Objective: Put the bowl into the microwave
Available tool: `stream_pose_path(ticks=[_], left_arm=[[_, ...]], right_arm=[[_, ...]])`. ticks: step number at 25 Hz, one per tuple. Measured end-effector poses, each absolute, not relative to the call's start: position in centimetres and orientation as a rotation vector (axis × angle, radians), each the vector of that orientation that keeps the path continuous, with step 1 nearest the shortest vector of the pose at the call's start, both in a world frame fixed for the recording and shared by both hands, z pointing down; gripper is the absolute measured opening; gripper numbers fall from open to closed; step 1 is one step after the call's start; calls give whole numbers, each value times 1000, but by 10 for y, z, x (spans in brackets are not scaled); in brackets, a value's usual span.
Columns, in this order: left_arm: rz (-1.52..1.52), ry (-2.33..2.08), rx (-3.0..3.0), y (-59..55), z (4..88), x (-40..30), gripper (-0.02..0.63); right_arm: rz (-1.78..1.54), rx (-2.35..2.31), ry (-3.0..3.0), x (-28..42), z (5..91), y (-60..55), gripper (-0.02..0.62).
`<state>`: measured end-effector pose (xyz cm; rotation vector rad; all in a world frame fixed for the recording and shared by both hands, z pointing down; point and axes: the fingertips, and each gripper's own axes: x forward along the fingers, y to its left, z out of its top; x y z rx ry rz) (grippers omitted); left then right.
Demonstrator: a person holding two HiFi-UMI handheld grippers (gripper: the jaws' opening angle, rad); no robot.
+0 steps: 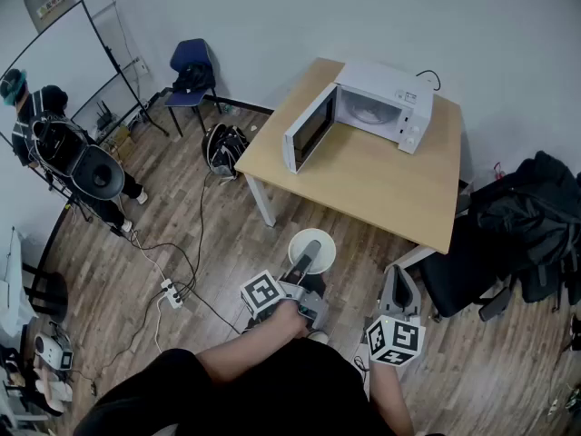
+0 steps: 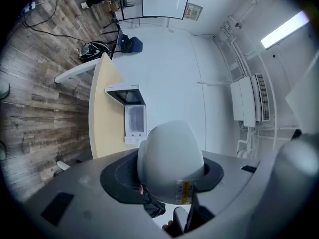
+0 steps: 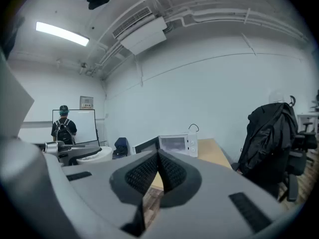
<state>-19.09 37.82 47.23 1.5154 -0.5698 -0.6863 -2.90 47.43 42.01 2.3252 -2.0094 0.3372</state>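
The left gripper (image 1: 310, 252) jaws pinch the bowl (image 2: 169, 158), seemingly by its rim; it may tip loose before the microwave (image 1: 381, 107). The right gripper (image 3: 158, 157) jaws are closed and empty.

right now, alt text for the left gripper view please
A white bowl sits gripped in the left claw, close to the camera. Beyond it, a white microwave with its door open stands on a wooden table.
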Motion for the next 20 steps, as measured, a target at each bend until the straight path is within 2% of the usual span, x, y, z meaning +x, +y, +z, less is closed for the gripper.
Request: stream_pose_path(ticks=[12,20], left_arm=[[-761,-646,1577,355,453,-211,213],[-736,-653,1562,344,464,-207,213]], right_arm=[[183,2308,-2003,-6,415,475,60],[322,2309,-2043,-1,433,468,60]])
